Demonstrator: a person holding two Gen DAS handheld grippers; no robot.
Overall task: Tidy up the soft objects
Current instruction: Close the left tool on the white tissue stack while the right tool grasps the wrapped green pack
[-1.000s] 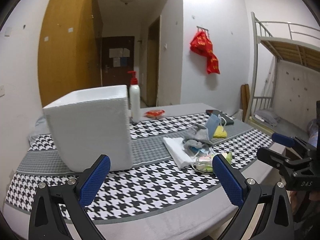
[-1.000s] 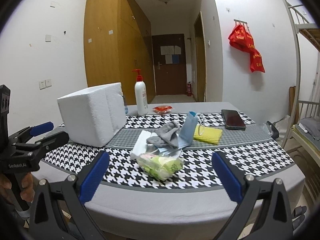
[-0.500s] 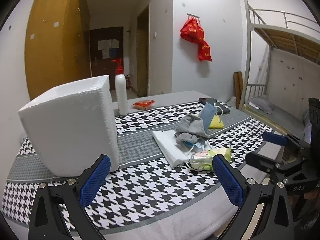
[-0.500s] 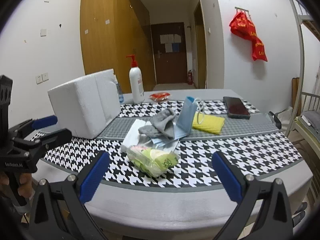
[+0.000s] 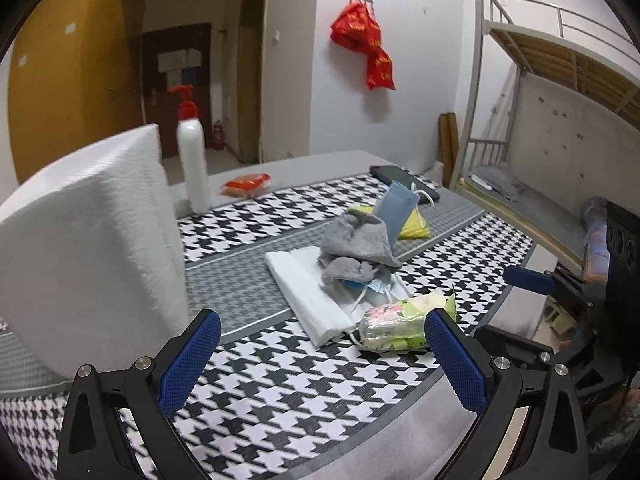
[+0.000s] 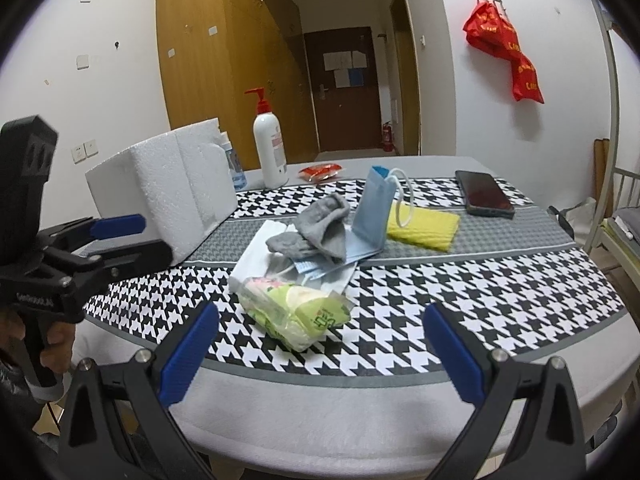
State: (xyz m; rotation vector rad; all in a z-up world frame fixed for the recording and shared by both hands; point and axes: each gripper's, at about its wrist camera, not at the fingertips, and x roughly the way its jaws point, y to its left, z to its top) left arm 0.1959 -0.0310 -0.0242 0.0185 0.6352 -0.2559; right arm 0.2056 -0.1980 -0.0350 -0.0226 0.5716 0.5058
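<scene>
Showing only in right view: small bottle point(image 6: 235, 164) behind foam box point(image 6: 168, 188); both hand-held grippers spread.

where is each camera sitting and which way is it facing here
Left wrist: on the left claw, near the table's left side, facing the foam box and soft pile; the right claw shows at right.
Right wrist: on the right claw, at the front edge, facing the tissue pack; left claw and hand at left.
Both see the gray sock.
</scene>
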